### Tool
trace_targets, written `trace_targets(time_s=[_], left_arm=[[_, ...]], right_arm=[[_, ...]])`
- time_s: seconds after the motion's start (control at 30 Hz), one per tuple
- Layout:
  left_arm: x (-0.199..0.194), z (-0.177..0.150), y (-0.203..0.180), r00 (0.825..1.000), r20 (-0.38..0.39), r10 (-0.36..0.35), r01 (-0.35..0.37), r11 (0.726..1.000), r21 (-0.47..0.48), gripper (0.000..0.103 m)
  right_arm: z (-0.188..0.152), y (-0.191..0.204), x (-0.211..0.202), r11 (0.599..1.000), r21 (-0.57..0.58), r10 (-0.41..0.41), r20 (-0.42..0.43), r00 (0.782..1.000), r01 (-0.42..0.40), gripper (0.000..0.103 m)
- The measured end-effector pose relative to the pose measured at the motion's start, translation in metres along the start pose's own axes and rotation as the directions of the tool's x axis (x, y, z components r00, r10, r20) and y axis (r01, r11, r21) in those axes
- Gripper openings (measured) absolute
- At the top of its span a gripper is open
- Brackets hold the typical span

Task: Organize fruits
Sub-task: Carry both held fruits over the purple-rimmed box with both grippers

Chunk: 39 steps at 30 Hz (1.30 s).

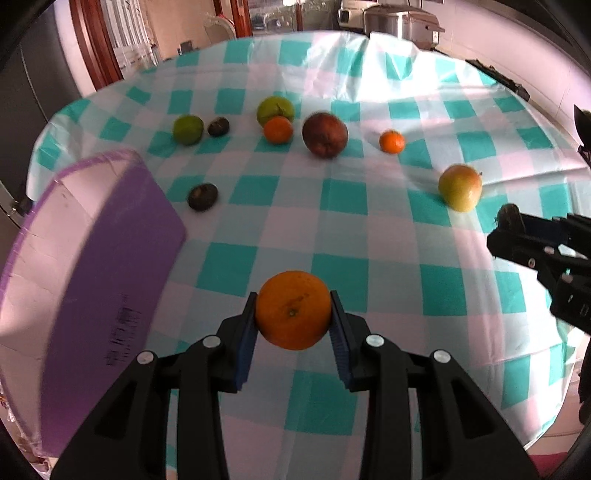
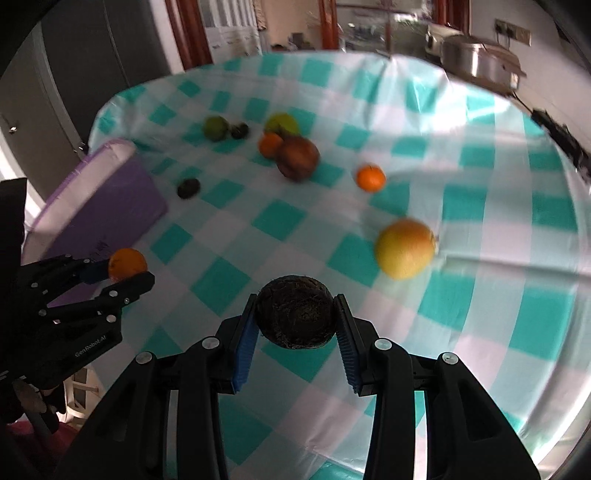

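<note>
- Nearest us, our left gripper (image 1: 293,314) has its blue pads clamped on an orange (image 1: 293,309), held clear above the cloth.
- Our right gripper (image 2: 295,317) is clamped the same way on a dark, rough-skinned fruit (image 2: 295,312), also off the table.
- Beside the orange on the left stands a purple bin (image 1: 110,277), tilted in our view, its rim cut off by the frame.
- Between the two grippers we have a wide bare stretch of checked tablecloth (image 1: 388,240).
- Farther out lie a yellow-red apple (image 1: 460,186), a small tangerine (image 1: 392,141), a brown-red fruit (image 1: 325,135), another tangerine (image 1: 277,129) touching a green fruit (image 1: 275,109), a lime (image 1: 188,129) and two dark fruits (image 1: 202,196).
- Round table edge drops away on all sides; a steel cooker (image 1: 402,22) sits beyond the far edge.
- Motion blur softens the right view, so we cannot tell what kind the dark fruits are.
</note>
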State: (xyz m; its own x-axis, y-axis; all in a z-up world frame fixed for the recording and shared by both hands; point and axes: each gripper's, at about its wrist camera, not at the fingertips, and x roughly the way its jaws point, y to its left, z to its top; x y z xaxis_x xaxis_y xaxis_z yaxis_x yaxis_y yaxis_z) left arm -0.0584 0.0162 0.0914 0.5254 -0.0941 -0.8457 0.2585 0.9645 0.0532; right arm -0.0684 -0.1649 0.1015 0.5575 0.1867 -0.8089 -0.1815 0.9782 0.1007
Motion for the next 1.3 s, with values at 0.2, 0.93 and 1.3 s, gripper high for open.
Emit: trace_targets(time_s=[0.2,0.93,1.3], left_arm=[[-0.027,0.008,0.010,0.998,0.049,0.027,-0.026,0.999,-0.021,0.037],[-0.073,-0.004,0.015,0.994,0.105,0.032,-0.036,0.999,0.032,0.037],[-0.084,0.012,0.086,0.982,0.177,0.071,-0.050,0.992,-0.117,0.037]], right_arm=[[0.016,-0.002,-0.028,0.999,-0.010,0.035,0.071,0.997,-0.034,0.040],[0.016,0.013,-0.051,0.989,-0.044,0.142,0.129,0.981,-0.138,0.040],[0.041,0.066,-0.002,0.974,-0.113,0.199,0.026,0.980,-0.195,0.040]])
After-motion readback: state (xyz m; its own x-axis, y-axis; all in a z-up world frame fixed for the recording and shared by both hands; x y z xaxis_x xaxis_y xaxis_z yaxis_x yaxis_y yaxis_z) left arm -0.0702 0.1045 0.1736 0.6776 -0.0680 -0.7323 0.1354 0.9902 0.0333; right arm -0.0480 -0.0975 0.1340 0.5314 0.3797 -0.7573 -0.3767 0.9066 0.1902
